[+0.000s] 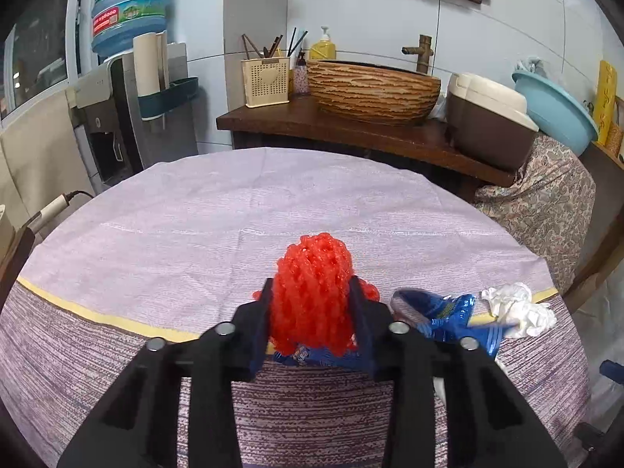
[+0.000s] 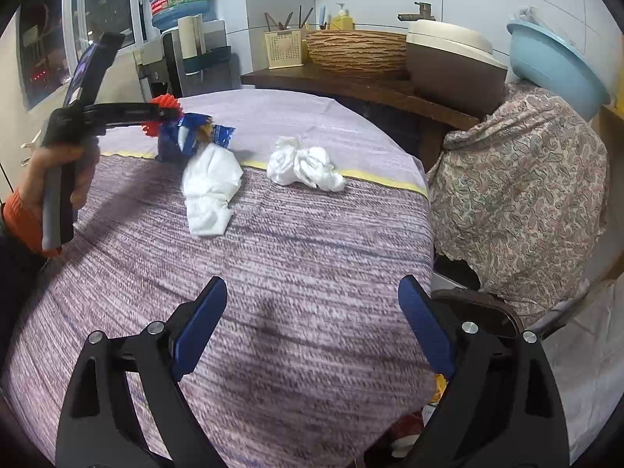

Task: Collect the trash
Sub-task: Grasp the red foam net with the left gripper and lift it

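Note:
My left gripper (image 1: 310,288) is shut on a red foam fruit net (image 1: 314,292) and holds it just above the table; it also shows at the left in the right wrist view (image 2: 165,111). A blue snack wrapper (image 1: 440,314) lies right of and under the net, also in the right wrist view (image 2: 187,136). A crumpled white tissue (image 2: 306,165) lies mid-table, also in the left wrist view (image 1: 518,308). A second white tissue (image 2: 210,191) lies by the wrapper. My right gripper (image 2: 312,304) is open and empty above the near table.
The round table has a purple cloth (image 2: 312,253). A paisley-covered chair (image 2: 518,179) stands at its right. Behind are a wooden counter (image 1: 351,132) with a basin, a rice cooker (image 1: 487,117) and a water dispenser (image 1: 128,89). A bin with trash shows below the table's edge (image 2: 413,429).

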### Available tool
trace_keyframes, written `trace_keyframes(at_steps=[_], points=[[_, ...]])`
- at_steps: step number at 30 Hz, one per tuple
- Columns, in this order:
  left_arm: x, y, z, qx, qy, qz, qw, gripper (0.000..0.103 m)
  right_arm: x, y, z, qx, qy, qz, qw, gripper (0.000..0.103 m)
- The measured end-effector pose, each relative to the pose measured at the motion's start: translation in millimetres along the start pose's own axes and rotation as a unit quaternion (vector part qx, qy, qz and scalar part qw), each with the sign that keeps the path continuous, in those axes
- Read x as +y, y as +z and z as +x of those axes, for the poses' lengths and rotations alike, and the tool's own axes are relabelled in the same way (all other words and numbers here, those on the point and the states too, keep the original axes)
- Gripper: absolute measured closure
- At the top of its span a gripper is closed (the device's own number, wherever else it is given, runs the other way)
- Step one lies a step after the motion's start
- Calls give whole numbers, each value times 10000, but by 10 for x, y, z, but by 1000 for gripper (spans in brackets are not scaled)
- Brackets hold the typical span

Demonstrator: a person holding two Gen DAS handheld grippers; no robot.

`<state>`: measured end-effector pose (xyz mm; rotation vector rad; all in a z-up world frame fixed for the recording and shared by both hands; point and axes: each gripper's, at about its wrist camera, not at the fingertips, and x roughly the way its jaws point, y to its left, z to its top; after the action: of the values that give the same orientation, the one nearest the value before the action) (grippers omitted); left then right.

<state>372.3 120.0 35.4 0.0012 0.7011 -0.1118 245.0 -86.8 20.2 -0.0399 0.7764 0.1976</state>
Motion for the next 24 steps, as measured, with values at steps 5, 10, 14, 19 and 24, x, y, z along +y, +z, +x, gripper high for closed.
trace_keyframes(at_steps=[5, 10, 14, 19, 24], points=[[7, 15, -201, -160, 25, 47, 9999, 79, 55, 76, 94, 26, 99, -34, 9999, 14], [-49, 6, -435, -423, 82, 261, 9987, 80, 125, 301, 128, -70, 154, -187, 9997, 14], [-53, -44, -614, -576, 100, 345, 9977, 80, 140, 503, 274, 32, 204, -184, 9996, 14], [98, -134, -765, -338, 6, 54, 9994, 80, 167, 645, 483, 217, 121, -294, 9993, 14], [229, -310, -947, -268, -170, -128, 9994, 80, 172, 798, 770, 446, 44, -387, 9982, 14]])
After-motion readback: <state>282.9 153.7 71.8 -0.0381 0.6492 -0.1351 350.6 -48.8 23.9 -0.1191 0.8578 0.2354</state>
